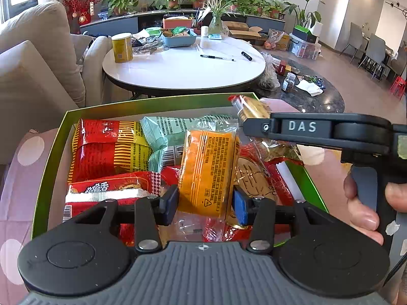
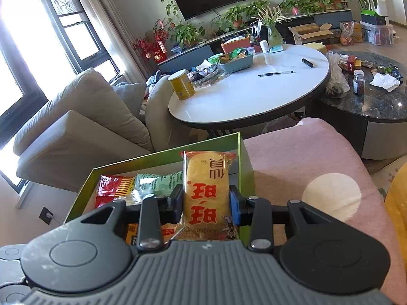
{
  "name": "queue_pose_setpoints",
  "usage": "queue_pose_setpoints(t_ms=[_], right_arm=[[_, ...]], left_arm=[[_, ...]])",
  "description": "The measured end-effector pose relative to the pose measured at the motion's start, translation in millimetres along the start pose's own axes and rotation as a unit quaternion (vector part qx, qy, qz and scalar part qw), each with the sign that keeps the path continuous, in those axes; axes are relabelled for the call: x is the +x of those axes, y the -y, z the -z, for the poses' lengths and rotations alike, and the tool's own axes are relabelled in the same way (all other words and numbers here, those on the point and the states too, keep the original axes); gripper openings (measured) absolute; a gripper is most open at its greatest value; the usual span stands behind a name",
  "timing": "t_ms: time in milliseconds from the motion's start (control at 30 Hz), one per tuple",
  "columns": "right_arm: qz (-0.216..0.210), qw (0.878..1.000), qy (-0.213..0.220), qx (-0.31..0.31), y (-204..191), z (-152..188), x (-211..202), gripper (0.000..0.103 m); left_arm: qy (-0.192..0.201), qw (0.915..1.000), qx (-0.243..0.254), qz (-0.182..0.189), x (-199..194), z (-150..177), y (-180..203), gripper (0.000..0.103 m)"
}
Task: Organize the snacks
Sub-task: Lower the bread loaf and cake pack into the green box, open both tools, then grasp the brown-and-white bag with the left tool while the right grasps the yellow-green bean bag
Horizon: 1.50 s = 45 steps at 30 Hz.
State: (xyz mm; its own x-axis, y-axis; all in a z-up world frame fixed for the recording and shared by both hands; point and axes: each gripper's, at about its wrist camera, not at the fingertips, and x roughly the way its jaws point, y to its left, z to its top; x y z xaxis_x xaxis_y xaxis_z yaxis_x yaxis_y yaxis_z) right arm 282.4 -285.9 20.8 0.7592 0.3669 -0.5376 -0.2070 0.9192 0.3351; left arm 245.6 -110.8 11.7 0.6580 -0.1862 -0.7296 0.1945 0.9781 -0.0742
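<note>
A green box [image 1: 48, 167] full of snack packets rests on a pink dotted cushion. My left gripper [image 1: 204, 200] is shut on an orange packet [image 1: 207, 167], held upright over the box. Red noodle packets [image 1: 106, 147] and a mint-green packet [image 1: 173, 127] lie inside. My right gripper [image 2: 206, 204] is shut on a rice cracker packet [image 2: 207, 193] with red characters, above the box's [image 2: 162, 156] right side. In the left wrist view that right gripper [image 1: 244, 124] reaches in from the right, the rice cracker packet [image 1: 251, 108] at its tip.
A white round table [image 1: 183, 71] with a yellow can [image 1: 122, 48], pens and a blue basket stands beyond the box. A dark marble table [image 2: 376, 101] sits to the right. A beige sofa [image 2: 76, 117] is on the left. A person's hand [image 1: 363, 203] grips the right tool's handle.
</note>
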Motion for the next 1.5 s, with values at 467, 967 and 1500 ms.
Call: queue_pose_setpoints(t_ms=[467,967,1500], right_arm=[[-0.001,0.999,0.036,-0.022,-12,2,-30,0.065],[-0.002,0.998,0.029,-0.064,-27,32,-83,0.065],[0.005,0.994,-0.010,-0.112,-54,94,-132,0.065]], left_arm=[[0.025,0.9994,-0.002,-0.023,-24,4,-6,0.067],[0.044,0.9986,0.025,-0.018,-79,48,0,0.077],[-0.039,0.9828,0.144,0.110,-148,200,32,0.084]])
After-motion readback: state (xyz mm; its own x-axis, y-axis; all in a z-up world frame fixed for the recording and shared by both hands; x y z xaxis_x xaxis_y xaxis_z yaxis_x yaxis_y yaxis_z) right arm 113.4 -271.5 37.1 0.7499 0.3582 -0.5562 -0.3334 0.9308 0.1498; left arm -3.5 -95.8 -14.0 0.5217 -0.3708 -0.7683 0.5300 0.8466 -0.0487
